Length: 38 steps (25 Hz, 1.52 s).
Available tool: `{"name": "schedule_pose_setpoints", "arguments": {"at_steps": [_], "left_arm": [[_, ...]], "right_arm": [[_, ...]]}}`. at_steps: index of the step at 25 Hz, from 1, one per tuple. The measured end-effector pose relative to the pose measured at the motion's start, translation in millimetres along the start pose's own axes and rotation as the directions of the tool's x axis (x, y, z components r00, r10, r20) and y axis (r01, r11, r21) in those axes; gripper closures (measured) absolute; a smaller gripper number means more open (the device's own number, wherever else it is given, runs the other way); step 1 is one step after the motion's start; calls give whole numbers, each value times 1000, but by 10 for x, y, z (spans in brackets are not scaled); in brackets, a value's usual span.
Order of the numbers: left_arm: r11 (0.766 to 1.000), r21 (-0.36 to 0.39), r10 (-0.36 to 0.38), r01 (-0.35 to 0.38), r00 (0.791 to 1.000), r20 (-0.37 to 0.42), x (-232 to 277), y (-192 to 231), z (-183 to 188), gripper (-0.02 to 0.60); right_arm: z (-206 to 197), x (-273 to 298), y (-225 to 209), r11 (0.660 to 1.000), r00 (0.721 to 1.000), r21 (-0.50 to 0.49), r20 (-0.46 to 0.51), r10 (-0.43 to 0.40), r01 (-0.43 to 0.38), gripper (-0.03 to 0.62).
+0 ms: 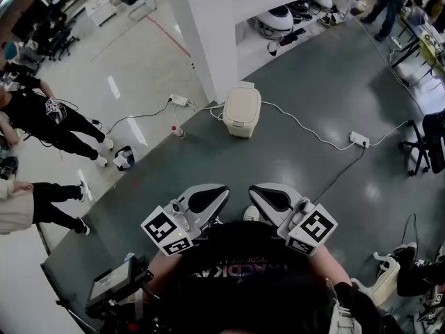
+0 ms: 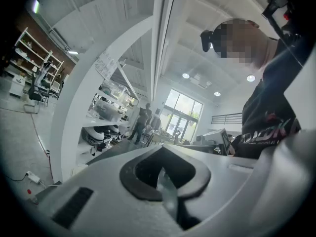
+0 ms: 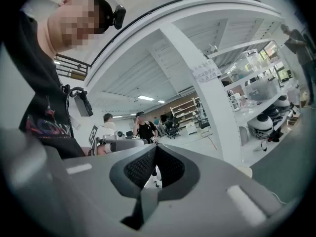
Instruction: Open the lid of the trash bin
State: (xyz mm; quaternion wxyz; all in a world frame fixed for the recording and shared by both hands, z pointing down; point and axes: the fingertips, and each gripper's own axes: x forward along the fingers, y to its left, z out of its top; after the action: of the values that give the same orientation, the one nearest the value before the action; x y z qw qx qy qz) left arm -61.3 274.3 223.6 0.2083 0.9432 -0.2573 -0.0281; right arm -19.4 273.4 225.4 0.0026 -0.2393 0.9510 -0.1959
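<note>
Trash bin (image 1: 241, 110) — well beyond left gripper (image 1: 222, 190) and right gripper (image 1: 254, 190), both closed

The head view looks steeply down from above the person, facing the white pillar (image 1: 201, 40) from well back. Both gripper views sit low, just behind their own jaws, facing level. The left has the pillar (image 2: 66, 122) at left, the right has the pillar (image 3: 210, 102) right of centre.

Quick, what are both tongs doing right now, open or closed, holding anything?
Left tongs: closed, holding nothing.
Right tongs: closed, holding nothing.
</note>
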Motion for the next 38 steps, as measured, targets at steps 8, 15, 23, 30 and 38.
{"name": "schedule_pose_setpoints", "arguments": {"at_steps": [8, 15, 23, 30, 38], "left_arm": [[1000, 3, -2, 2, 1000, -1, -14, -1, -17, 580], [1000, 8, 4, -4, 1000, -1, -20, 12, -11, 580], [999, 12, 30, -30, 999, 13, -40, 70, 23, 580], [999, 14, 39, -39, 999, 9, 51, -19, 6, 580], [999, 19, 50, -50, 999, 4, 221, -87, -58, 580]], "right_arm": [[-22, 19, 7, 1000, 1000, -3, -4, -1, 0, 586], [2, 18, 1, 1000, 1000, -13, 10, -3, 4, 586], [43, -25, -62, 1000, 999, -14, 25, -27, 27, 586], [79, -172, -117, 1000, 999, -7, 29, -29, 29, 586], [58, -357, -225, 1000, 999, -4, 28, -26, 26, 586]]}}
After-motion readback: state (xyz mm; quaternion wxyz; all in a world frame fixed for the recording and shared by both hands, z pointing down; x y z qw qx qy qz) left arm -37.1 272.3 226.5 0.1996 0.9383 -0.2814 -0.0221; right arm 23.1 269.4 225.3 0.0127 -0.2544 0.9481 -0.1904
